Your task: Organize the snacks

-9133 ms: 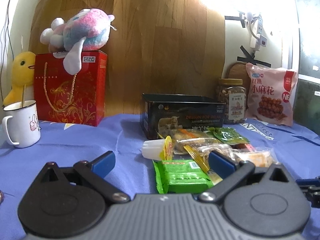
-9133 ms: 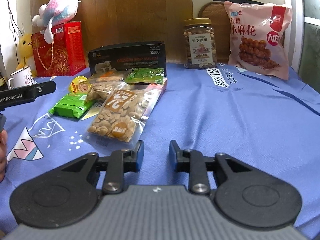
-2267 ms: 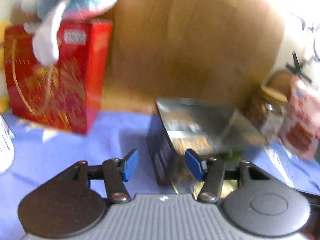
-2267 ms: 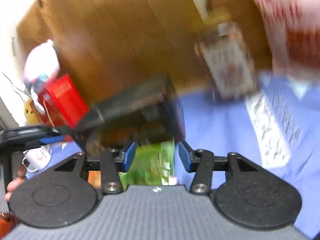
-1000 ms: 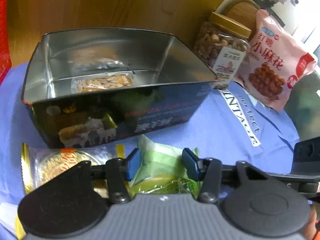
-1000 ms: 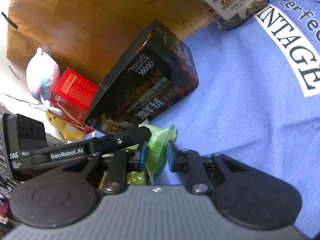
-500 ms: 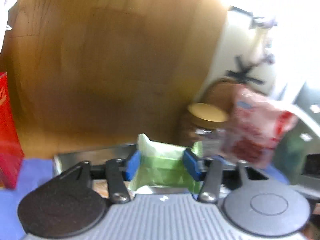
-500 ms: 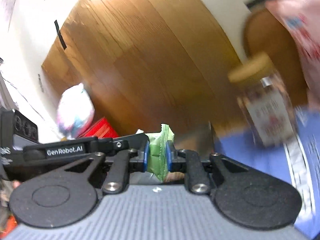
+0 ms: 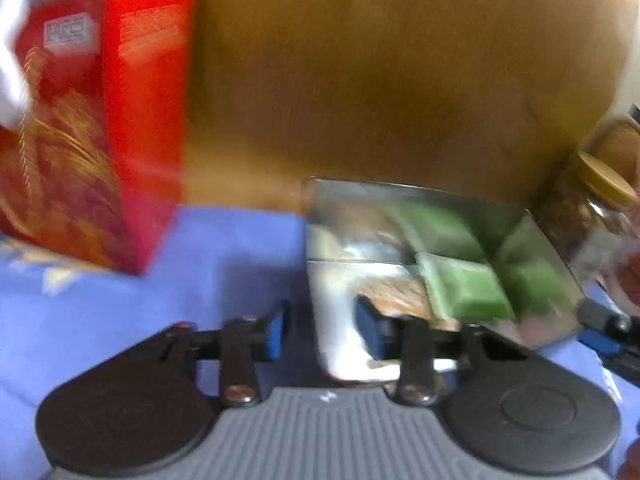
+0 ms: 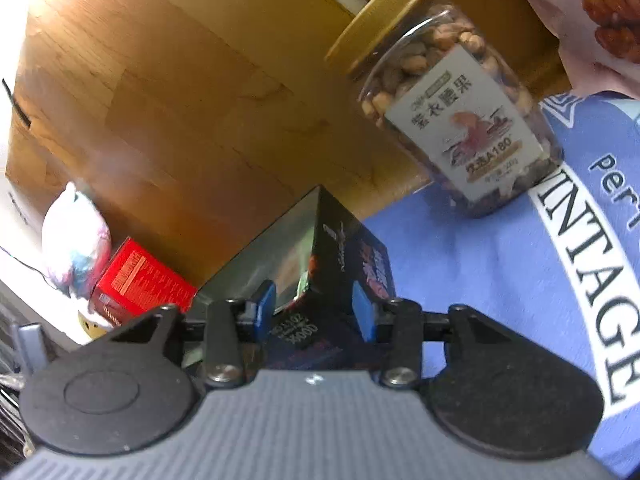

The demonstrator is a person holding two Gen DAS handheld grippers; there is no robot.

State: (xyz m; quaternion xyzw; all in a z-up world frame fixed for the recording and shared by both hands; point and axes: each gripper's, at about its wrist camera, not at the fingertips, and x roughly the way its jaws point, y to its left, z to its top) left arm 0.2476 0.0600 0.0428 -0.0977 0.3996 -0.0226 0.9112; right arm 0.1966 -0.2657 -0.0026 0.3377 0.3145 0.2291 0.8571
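As both tools sit empty in the near foreground, the sorting looks partly done. Nearest in the left wrist view, the left tool (image 9: 320,330) has its blue pads standing apart with nothing between them; its jaws have just been closing on no packet. Beyond it, toward one o'clock, lies the open metal tin (image 9: 320,280) on the blue tabletop (image 9: 224,256). Inside the tin rests a green snack packet (image 9: 464,288), with its reflections on the shiny walls, and a clear packet of pale nuts (image 9: 396,292) just beside it at its nine o'clock. The picture is blurred, so I cannot tell whether more lies in there. At ten o'clock, further off, stands a red gift box (image 9: 100,120).

Nearest in the right wrist view, the right tool (image 10: 314,312) is moderately wide and holds nothing; its jaws have just been opening. The tin's dark printed corner shows between its pads but behind them. Further out at one o'clock stands a nut jar (image 10: 448,108) with a gold lid, and a pink snack bag (image 10: 592,20) beyond that.

My judgement: at least two packets are stowed. No loose snacks show on the cloth here; whether any wait out of view I cannot tell.
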